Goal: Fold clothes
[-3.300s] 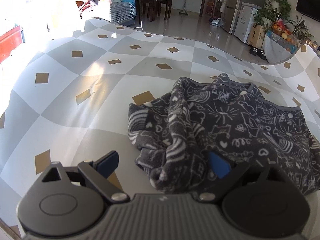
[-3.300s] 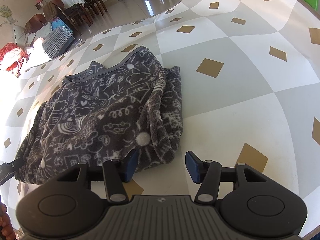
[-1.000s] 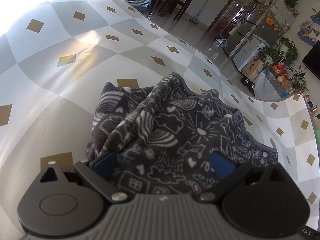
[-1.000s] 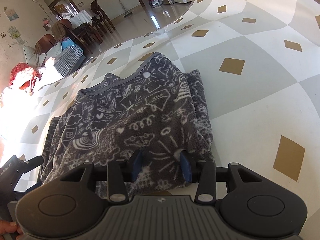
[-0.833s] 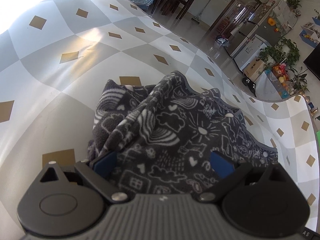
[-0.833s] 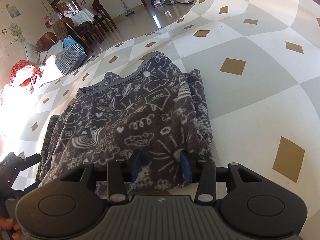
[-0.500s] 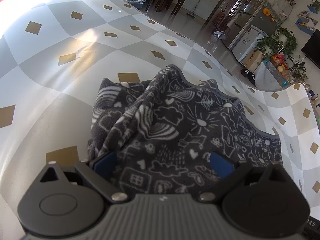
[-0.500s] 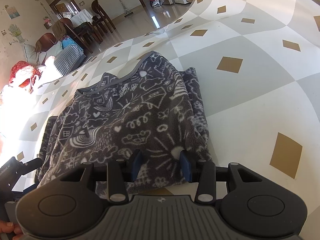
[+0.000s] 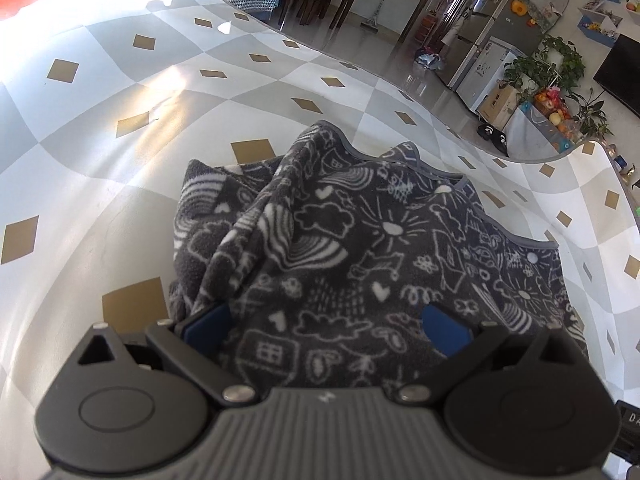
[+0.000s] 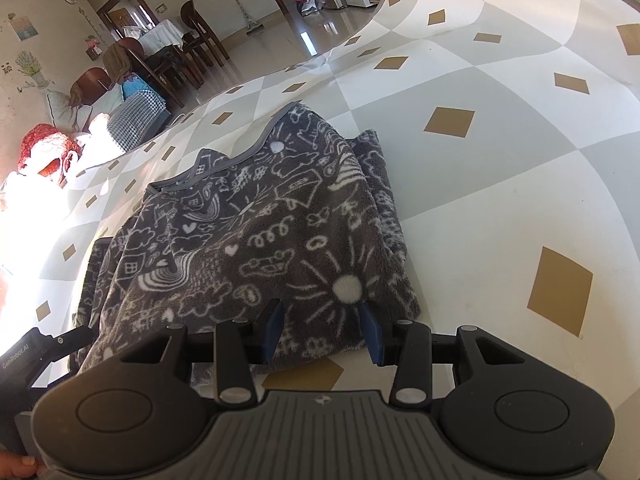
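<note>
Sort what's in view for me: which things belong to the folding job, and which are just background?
In the job:
- dark grey doodle-print fleece garment
- left gripper
- right gripper
- checked table cover

Just about:
- dining chairs
- houseplants
- black slippers

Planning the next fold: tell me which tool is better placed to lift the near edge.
Probably the right tool: its pads pinch the fleece garment's near edge. The left tool stands wide, fabric merely between its pads.
</note>
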`<action>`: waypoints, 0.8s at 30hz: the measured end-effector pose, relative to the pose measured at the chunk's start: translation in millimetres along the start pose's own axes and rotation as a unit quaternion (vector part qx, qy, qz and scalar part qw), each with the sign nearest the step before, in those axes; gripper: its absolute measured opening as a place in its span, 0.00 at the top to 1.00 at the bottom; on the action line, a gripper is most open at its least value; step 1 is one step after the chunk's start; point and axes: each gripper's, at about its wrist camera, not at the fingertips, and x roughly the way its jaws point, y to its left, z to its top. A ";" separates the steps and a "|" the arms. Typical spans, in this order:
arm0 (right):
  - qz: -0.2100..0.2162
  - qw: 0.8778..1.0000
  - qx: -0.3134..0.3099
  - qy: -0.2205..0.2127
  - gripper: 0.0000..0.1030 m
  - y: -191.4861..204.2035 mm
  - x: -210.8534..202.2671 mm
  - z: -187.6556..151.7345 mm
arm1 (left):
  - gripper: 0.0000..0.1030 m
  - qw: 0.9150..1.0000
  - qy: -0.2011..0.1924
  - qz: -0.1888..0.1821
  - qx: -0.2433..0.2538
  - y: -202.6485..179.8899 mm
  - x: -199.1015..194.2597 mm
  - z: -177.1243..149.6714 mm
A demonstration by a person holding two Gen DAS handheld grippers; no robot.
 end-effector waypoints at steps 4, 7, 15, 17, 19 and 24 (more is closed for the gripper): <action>-0.007 0.999 -0.032 -0.022 0.58 11.0 -5.6 -1.1 | 0.00 1.000 -0.011 0.001 -0.005 -3.7 -4.4 1.1; -0.007 0.999 -0.039 -0.030 0.56 15.5 -5.8 -1.0 | 0.00 1.000 -0.009 0.014 0.004 -11.8 -4.1 0.8; -0.018 0.996 -0.071 -0.055 0.52 34.5 -1.2 5.4 | 0.00 0.998 -0.014 0.035 0.057 -38.2 -3.7 -2.9; -0.020 0.995 -0.080 -0.060 0.52 39.3 1.3 6.4 | 0.00 0.996 -0.019 0.040 0.073 -44.1 -2.9 -5.2; -0.022 0.994 -0.087 -0.062 0.51 43.7 4.3 6.3 | 0.00 0.995 -0.020 0.041 0.087 -49.1 -1.2 -7.6; -0.032 0.992 -0.115 -0.049 0.48 51.2 19.9 -0.2 | 0.00 0.990 -0.002 0.049 0.131 -60.3 10.5 -19.4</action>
